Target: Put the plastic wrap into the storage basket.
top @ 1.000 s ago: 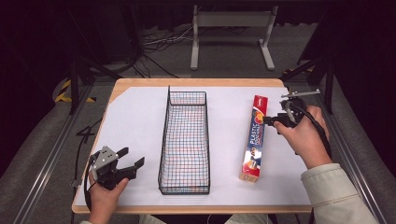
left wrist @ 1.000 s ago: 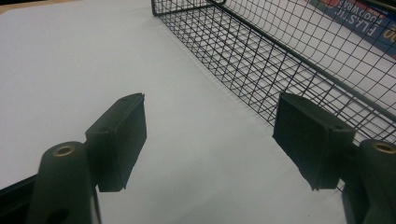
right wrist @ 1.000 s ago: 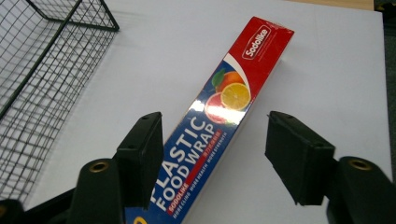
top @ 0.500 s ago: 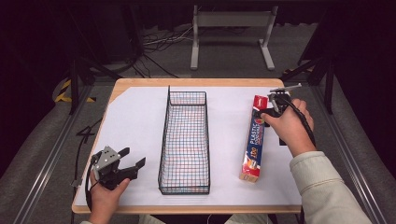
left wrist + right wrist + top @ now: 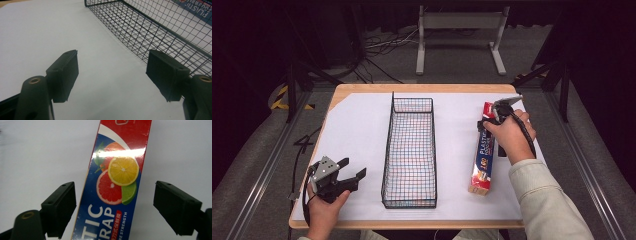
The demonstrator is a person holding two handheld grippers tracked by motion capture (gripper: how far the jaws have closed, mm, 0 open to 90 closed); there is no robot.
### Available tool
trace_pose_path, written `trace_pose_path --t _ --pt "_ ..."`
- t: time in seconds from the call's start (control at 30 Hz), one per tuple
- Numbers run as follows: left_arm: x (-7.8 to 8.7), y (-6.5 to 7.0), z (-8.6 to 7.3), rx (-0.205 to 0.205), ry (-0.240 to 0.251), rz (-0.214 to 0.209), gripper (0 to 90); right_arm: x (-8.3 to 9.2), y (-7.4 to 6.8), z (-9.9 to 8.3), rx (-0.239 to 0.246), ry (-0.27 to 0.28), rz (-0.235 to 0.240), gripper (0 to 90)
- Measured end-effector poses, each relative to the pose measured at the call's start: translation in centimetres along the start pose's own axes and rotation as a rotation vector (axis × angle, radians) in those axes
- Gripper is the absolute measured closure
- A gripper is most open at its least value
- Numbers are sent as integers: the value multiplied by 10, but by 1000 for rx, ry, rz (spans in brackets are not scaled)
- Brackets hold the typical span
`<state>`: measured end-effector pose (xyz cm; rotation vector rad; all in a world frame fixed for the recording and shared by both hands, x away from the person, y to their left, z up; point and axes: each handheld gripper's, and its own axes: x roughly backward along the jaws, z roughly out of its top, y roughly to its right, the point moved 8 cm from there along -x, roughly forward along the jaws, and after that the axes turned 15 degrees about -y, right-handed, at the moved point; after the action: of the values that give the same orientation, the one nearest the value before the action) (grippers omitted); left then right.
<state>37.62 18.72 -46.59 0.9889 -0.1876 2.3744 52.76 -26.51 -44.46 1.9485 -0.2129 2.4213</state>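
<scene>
A long plastic-wrap box (image 5: pixel 482 151), blue and red with citrus fruit printed on it, lies flat on the white table cover right of the wire basket (image 5: pixel 410 152). My right gripper (image 5: pixel 495 116) hovers over the box's far end, open, with one jaw on each side of the box (image 5: pixel 117 182) and neither touching it. Down at the near left corner, my left gripper (image 5: pixel 353 173) rests open on the cover. Its jaws point toward the basket wall (image 5: pixel 160 32), and nothing lies between them.
The black wire basket runs lengthwise down the middle of the table (image 5: pixel 362 89) and holds nothing. White cover spreads on both sides of it. A metal stand (image 5: pixel 459 25) and cables (image 5: pixel 384 40) sit on the floor beyond the far edge.
My right gripper has moved left from beside the box's far end to directly over it. The left gripper has barely shifted.
</scene>
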Motion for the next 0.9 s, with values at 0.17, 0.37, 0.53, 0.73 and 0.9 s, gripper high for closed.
trace_pose_path --t 0.17,0.37,0.53,0.73,0.9 --pt "-1 0 0 -3 0 -2 262 -9 -2 0 -22 -30 -20 212" --pt "-1 -3 -1 14 -5 -1 258 -18 -5 -5 -60 -83 -36 230" --pt "-2 -2 0 3 -7 4 258 -24 -7 -8 -62 -121 -56 247" --pt "-1 -2 -2 8 -9 -2 258 -28 -10 -11 -93 -160 -86 299" --pt "1 -2 -2 6 -11 0 258 -30 -14 -14 -94 -186 -122 343"
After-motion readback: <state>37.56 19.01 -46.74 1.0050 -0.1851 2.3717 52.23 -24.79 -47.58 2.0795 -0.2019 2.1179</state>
